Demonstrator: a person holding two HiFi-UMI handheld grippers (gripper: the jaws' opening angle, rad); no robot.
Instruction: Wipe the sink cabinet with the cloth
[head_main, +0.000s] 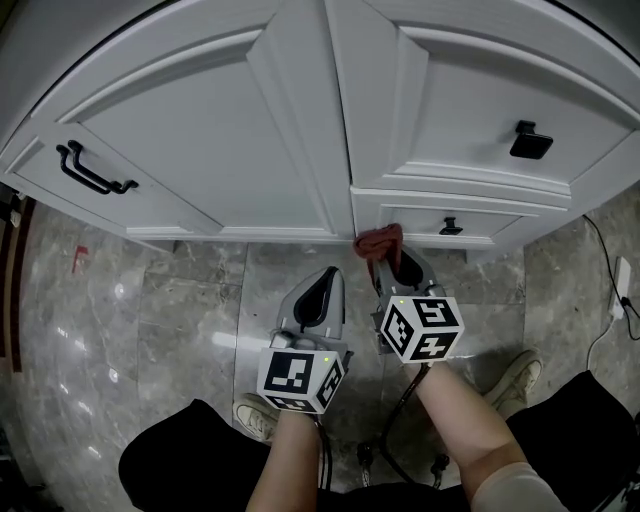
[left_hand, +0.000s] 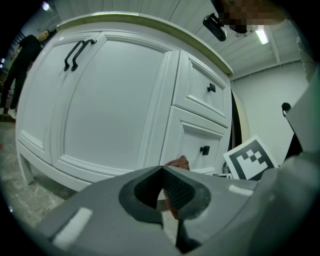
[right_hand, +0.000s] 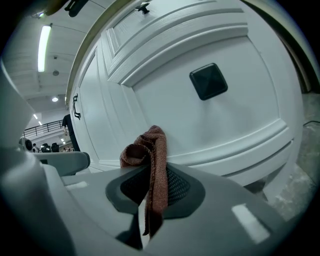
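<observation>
Right claw (head_main: 386, 262) clenched on the red-brown cloth (head_main: 379, 240). The cloth is bunched past the tips and sits against the white sink cabinet (head_main: 200, 130), at the left end of the lower right drawer (head_main: 485, 222), left of its black knob (head_main: 450, 227). A tail of cloth hangs down between the jaws. Left claw (head_main: 328, 280) clenched on nothing, just left of the right one, short of the cabinet, over the grey marble floor (head_main: 150, 310).
</observation>
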